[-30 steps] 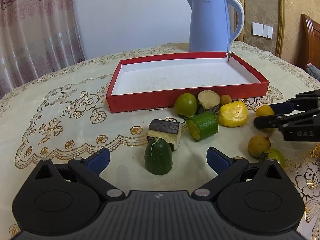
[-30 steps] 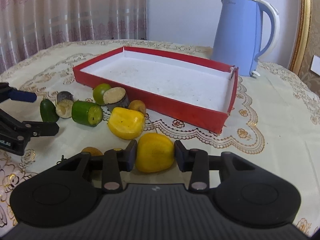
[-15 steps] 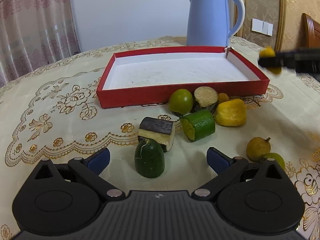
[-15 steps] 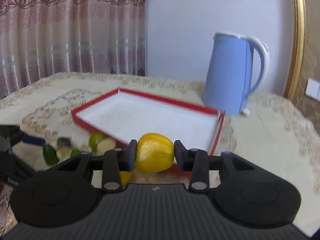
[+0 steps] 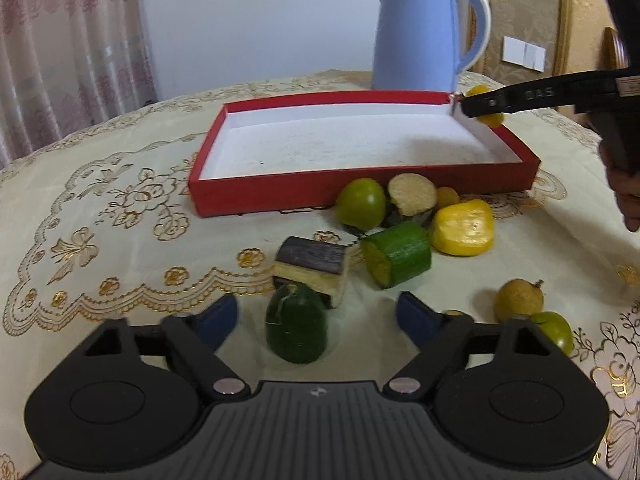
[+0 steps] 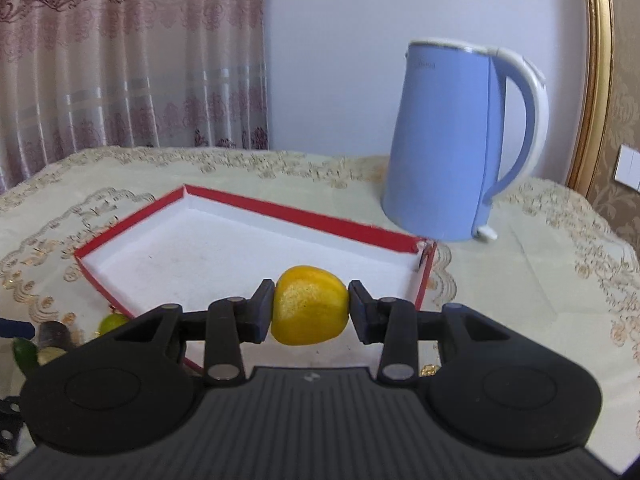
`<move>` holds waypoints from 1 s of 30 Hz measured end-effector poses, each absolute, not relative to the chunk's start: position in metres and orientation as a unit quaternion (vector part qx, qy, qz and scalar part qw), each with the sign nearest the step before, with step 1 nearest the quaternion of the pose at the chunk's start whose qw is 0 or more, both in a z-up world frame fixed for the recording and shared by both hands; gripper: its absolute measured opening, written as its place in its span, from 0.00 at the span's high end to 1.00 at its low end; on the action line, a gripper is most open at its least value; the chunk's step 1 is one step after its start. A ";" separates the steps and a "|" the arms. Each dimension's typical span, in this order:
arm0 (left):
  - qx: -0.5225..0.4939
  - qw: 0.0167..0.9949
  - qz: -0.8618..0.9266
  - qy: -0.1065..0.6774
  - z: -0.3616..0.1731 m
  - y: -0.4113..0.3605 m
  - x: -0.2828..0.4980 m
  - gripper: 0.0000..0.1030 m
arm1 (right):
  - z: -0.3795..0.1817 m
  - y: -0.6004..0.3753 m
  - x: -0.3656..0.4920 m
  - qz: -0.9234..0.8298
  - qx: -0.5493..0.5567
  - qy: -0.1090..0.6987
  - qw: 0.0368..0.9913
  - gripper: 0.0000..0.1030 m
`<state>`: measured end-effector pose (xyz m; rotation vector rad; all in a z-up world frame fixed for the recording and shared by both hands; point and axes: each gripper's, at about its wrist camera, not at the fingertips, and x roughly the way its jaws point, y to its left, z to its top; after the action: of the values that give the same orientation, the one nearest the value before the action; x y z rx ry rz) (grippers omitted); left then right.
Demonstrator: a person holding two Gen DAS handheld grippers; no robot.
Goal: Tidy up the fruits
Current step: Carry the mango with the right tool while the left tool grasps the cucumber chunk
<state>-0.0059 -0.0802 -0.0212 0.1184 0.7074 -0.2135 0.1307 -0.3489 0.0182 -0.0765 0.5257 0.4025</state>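
Over the near right corner of the red tray, my right hand-held gripper pinches the yellow fruit, white floor just ahead and below, while the left hand-held gripper, just narrowing yet unclamped, straddles the upright dark green piece.

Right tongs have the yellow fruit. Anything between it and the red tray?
Nothing visible. The yellow fruit, clamped in the right tongs, hangs over the red tray, whose white floor shows bare. The blue kettle stands beyond the far rim.
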 end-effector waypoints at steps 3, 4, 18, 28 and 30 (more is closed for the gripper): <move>0.054 0.931 -0.105 0.346 -0.020 -0.080 -0.006 0.26 | 0.015 -0.350 0.132 0.200 -0.033 0.259 0.944 0.64; 0.056 0.931 -0.102 0.346 -0.020 -0.080 -0.005 0.28 | 0.014 -0.351 0.133 0.201 -0.033 0.260 0.944 0.64; 0.065 0.930 -0.095 0.349 -0.014 -0.072 -0.012 0.71 | 0.012 -0.356 0.130 0.206 -0.026 0.261 0.943 0.64; 0.053 0.932 -0.105 0.344 -0.009 -0.067 -0.017 0.72 | 0.010 -0.360 0.133 0.194 -0.034 0.262 0.945 0.64; 0.051 0.935 -0.108 0.335 -0.002 -0.067 -0.020 0.72 | 0.009 -0.360 0.137 0.188 -0.043 0.262 0.945 0.64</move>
<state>-0.0195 -0.0669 -0.0018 0.1036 0.6856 -0.2213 0.1372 -0.3602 0.0087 -0.0879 0.5344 0.3831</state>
